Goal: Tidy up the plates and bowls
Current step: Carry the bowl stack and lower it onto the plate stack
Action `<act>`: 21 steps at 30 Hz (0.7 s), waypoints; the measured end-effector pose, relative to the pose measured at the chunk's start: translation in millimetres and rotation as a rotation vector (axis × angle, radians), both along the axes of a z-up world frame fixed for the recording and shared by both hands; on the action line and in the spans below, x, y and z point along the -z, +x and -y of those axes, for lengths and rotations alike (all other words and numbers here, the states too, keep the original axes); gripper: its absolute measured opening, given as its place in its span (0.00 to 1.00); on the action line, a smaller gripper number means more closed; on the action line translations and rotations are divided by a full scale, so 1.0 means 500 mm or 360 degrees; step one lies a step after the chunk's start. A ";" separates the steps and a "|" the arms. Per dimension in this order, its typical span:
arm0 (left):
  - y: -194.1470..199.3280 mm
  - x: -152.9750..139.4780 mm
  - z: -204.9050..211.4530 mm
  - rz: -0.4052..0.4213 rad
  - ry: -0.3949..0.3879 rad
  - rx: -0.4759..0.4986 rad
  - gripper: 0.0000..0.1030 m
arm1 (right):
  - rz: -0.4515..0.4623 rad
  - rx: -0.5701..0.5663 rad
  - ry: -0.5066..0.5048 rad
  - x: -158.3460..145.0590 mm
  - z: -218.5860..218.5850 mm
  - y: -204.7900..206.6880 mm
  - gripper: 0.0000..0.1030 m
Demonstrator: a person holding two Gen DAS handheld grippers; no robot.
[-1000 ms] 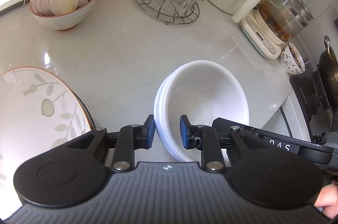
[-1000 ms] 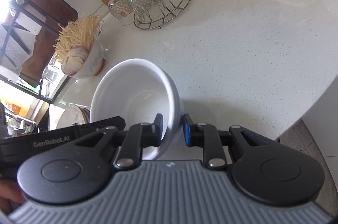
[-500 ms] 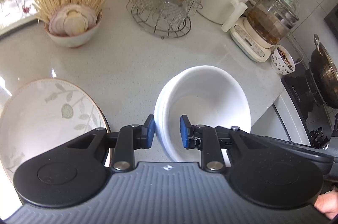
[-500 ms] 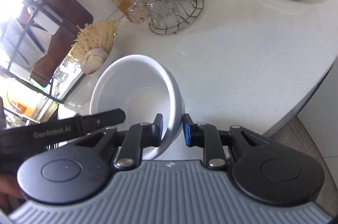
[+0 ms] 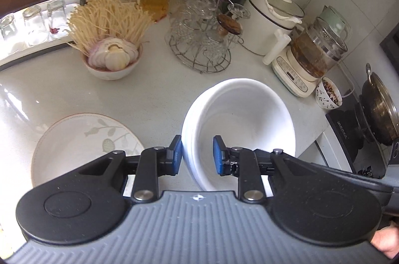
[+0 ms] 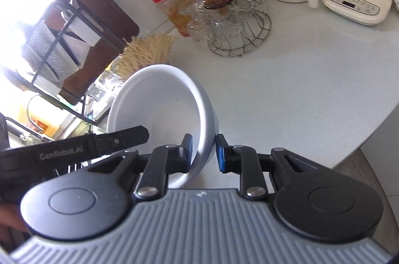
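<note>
Between the blue pads of the left gripper (image 5: 197, 155) sits the near rim of the white bowls (image 5: 239, 129). It pinches that rim, one pad outside, one inside. The right gripper (image 6: 203, 151) pinches the other side of the same rim. So both hold the stack up in the air, above the front edge of the counter (image 5: 154, 94). The bowls look smooth, round and shiny, nested one in another. The leaf plate (image 5: 82, 144) lies flat to the left, near the left gripper. I think the bowls may go down near it.
</note>
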State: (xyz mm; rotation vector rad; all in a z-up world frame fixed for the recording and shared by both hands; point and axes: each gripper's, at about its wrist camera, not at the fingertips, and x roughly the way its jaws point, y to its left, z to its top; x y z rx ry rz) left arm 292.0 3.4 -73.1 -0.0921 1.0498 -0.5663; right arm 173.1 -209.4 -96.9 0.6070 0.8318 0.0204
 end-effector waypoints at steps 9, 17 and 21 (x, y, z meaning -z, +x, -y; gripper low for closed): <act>0.000 -0.017 -0.101 0.0000 -0.0033 -0.0127 0.28 | 0.0063 -0.0116 -0.0049 -0.047 -0.077 0.030 0.22; 0.011 0.012 -0.198 -0.0056 -0.0067 -0.0270 0.28 | 0.0047 -0.0268 -0.0051 -0.040 -0.147 0.074 0.22; 0.014 0.030 -0.236 -0.0085 -0.0058 -0.0328 0.28 | 0.0006 -0.0331 -0.0049 -0.021 -0.181 0.096 0.22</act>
